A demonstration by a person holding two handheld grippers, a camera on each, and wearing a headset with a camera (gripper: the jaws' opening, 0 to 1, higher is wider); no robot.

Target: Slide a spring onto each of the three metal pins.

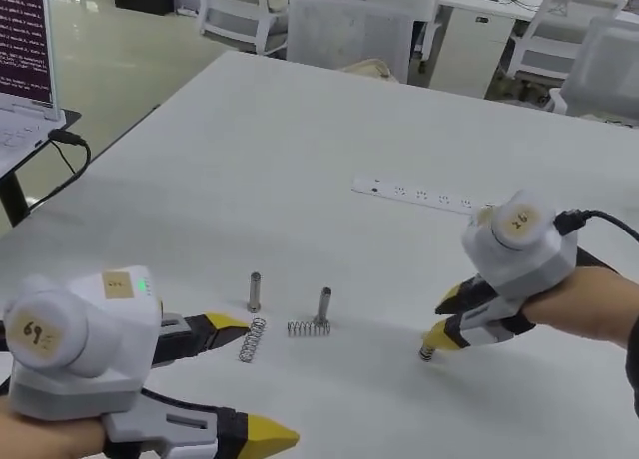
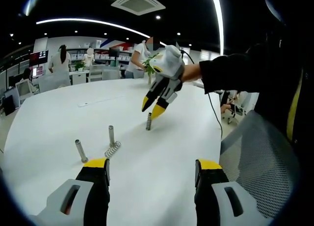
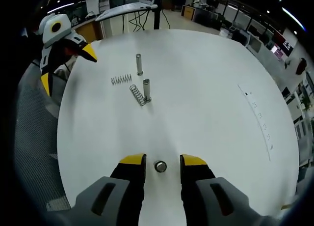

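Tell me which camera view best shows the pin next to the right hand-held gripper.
The left gripper view: the pin stands in side profile, whole, beside the right hand-held gripper. The right gripper view sees it end-on between the jaws; the head view shows it tiny at a jaw tip.

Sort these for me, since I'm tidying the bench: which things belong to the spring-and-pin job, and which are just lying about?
Job: left pin and middle pin, both bare and upright; third pin between the open right gripper's jaws; left spring and right spring, lying loose on the table.
Lying about: power strip, laptop, black cable.
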